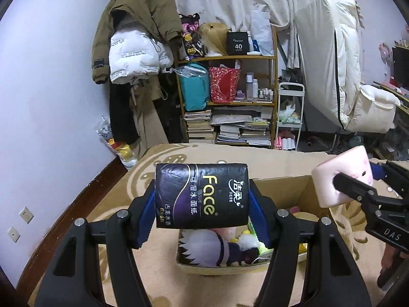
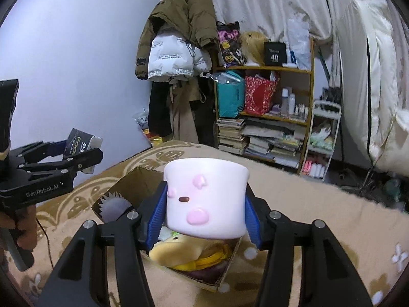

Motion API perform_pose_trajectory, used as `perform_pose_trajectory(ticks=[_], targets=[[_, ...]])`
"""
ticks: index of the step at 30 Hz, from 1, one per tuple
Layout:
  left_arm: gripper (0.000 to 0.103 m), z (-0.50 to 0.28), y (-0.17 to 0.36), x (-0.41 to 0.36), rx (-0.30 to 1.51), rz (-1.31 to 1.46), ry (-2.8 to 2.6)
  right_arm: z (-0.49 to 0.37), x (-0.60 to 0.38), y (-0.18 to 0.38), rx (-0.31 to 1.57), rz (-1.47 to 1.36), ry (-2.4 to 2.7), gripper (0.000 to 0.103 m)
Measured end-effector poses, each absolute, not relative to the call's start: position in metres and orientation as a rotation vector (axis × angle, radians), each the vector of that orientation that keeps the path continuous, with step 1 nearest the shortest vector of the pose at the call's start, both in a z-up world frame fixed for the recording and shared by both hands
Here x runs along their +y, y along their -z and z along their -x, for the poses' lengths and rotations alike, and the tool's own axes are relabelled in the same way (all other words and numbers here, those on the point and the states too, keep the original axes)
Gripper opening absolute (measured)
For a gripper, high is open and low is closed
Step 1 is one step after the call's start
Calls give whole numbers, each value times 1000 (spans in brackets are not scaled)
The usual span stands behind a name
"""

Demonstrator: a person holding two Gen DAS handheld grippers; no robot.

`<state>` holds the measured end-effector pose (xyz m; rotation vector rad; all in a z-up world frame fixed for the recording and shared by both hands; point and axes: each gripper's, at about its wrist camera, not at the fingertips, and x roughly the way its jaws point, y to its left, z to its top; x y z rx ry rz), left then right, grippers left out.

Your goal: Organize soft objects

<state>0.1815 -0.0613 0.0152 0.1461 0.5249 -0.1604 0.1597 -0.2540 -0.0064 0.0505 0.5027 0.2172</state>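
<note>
My left gripper point(image 1: 202, 204) is shut on a black tissue pack point(image 1: 202, 195) marked "Face" and holds it above an open cardboard box point(image 1: 281, 186). The box holds several plush toys point(image 1: 222, 249). My right gripper point(image 2: 205, 211) is shut on a pink marshmallow-shaped squishy toy point(image 2: 205, 197) and holds it over the same box point(image 2: 122, 181), above a yellow plush point(image 2: 186, 255). The squishy toy point(image 1: 342, 176) and right gripper show at the right of the left wrist view. The left gripper with the tissue pack point(image 2: 78, 142) shows at the left of the right wrist view.
The box stands on a beige patterned blanket point(image 1: 204, 153) over a bed. Behind it are a bookshelf point(image 1: 227, 97) with bags and books, coats on a rack point(image 1: 133, 38), a small white cart point(image 1: 290, 117) and a white chair point(image 1: 340, 76).
</note>
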Motion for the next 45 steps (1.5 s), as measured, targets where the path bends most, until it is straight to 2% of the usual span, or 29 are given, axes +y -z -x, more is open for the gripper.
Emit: perform_pose_trajectory(ticks=[6, 17, 20, 21, 24, 26, 28, 45], targets=[[64, -192, 1, -68, 560, -166, 174, -172, -261, 31, 558, -102, -246, 60], [65, -201, 20, -74, 602, -130, 204, -176, -265, 41, 573, -155, -285, 68], [76, -201, 20, -74, 600, -132, 195, -174, -264, 38, 571, -150, -287, 81], [76, -200, 21, -74, 601, -137, 182, -172, -263, 37, 564, -144, -281, 86], [77, -197, 24, -71, 633, -148, 165, -172, -264, 36, 570, -139, -269, 91], [85, -193, 24, -65, 646, -130, 150, -172, -265, 35, 583, -143, -271, 96], [98, -186, 22, -58, 649, -106, 127, -172, -265, 33, 597, -137, -276, 102], [103, -118, -26, -6, 608, -81, 27, -136, -268, -7, 604, -150, -229, 103]])
